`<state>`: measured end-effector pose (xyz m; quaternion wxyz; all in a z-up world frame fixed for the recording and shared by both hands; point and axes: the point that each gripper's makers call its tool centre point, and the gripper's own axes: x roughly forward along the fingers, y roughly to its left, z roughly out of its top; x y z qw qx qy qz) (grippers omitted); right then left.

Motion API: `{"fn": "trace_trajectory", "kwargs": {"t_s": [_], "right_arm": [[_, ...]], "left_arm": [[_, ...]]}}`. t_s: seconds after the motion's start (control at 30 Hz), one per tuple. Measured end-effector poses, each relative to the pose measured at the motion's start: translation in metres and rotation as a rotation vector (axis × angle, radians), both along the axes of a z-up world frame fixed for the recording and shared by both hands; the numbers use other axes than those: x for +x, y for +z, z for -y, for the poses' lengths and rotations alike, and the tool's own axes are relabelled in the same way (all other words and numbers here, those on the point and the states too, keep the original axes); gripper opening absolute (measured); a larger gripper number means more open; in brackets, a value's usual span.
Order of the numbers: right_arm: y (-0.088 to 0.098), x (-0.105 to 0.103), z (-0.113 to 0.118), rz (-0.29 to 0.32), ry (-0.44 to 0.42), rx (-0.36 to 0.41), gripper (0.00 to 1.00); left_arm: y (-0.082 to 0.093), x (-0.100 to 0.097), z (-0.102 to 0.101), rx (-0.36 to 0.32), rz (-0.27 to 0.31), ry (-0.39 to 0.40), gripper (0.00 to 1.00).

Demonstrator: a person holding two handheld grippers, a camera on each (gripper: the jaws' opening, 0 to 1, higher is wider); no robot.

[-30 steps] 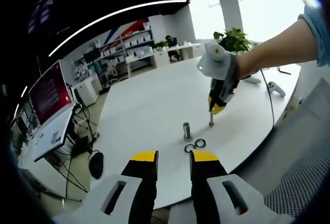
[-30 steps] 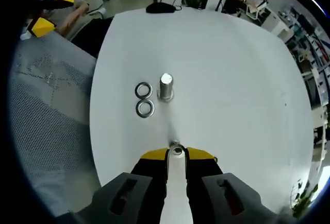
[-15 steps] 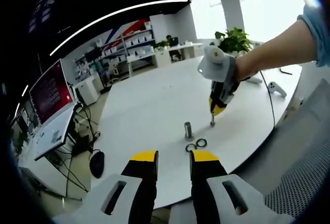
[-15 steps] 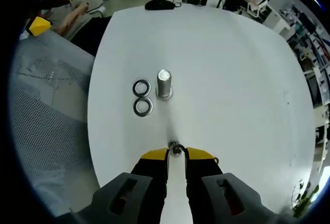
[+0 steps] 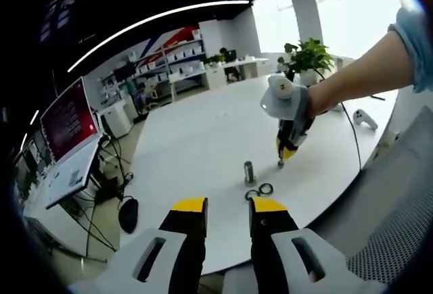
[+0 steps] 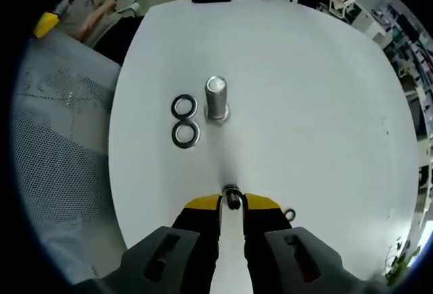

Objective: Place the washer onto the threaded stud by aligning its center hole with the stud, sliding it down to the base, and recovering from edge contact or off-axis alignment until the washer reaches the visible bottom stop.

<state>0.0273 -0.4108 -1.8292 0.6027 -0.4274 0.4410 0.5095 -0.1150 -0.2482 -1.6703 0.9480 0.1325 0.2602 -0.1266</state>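
My right gripper (image 6: 231, 201), clamped on a washer (image 6: 232, 198), has lifted off the table (image 6: 318, 105). The stud (image 6: 216, 97) stands at 12 o'clock. Alignment comes next. My left gripper (image 5: 226, 207) idles, jaws apart and empty.

We see bright, even daylight; the windows (image 5: 352, 3) are blown out in the left gripper view, a curved ceiling light strip (image 5: 155, 17) glares against dark ceiling. The white worktop (image 6: 304, 105) is near overexposed, with faint shadows. Strong fisheye bending at the edges; sharp centre, soft periphery.
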Motion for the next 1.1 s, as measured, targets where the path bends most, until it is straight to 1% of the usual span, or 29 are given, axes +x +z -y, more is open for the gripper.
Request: {"fn": "trace_trajectory", "kwargs": {"t_s": [0.23, 0.37, 0.4, 0.43, 0.47, 0.5, 0.57, 0.67, 0.8, 0.9, 0.97, 1.1], "right_arm": [[-0.013, 0.0, -0.001, -0.017, 0.009, -0.021, 0.13], [-0.016, 0.0, -0.001, -0.017, 0.01, -0.02, 0.14], [-0.017, -0.001, -0.002, -0.014, 0.01, -0.007, 0.14], [-0.018, -0.001, -0.003, -0.012, 0.007, -0.002, 0.16], [-0.019, -0.002, -0.002, -0.02, 0.003, -0.003, 0.22], [-0.02, -0.002, -0.001, -0.021, -0.025, -0.002, 0.28], [-0.02, -0.003, 0.001, -0.023, -0.023, 0.008, 0.28], [-0.021, -0.003, 0.009, -0.039, -0.037, 0.01, 0.28], [-0.023, 0.0, 0.023, -0.043, -0.062, 0.003, 0.28], [-0.025, 0.002, 0.039, -0.061, -0.105, -0.013, 0.26], [-0.024, 0.002, 0.046, -0.07, -0.121, -0.009, 0.26], [-0.023, 0.007, 0.064, -0.067, -0.176, -0.014, 0.26]], "left_arm": [[0.0, 0.0, -0.001, -0.002, -0.002, 0.004, 0.22], [0.0, 0.0, -0.001, 0.002, 0.002, 0.0, 0.21], [0.0, 0.001, -0.001, 0.003, 0.002, 0.001, 0.21], [0.0, 0.001, -0.001, 0.001, 0.003, 0.003, 0.21], [0.0, 0.001, -0.002, 0.0, 0.003, 0.004, 0.21], [0.0, 0.001, -0.002, 0.0, 0.003, 0.004, 0.21], [0.0, 0.001, -0.001, 0.002, 0.002, 0.001, 0.21], [0.0, 0.001, -0.001, 0.002, 0.003, -0.002, 0.21], [0.0, 0.001, -0.001, 0.0, 0.004, -0.002, 0.21], [0.0, 0.001, -0.001, -0.001, 0.003, -0.004, 0.21], [0.0, 0.001, 0.0, 0.0, 0.002, -0.005, 0.21], [0.001, 0.001, 0.0, -0.007, 0.009, -0.005, 0.21]]}}
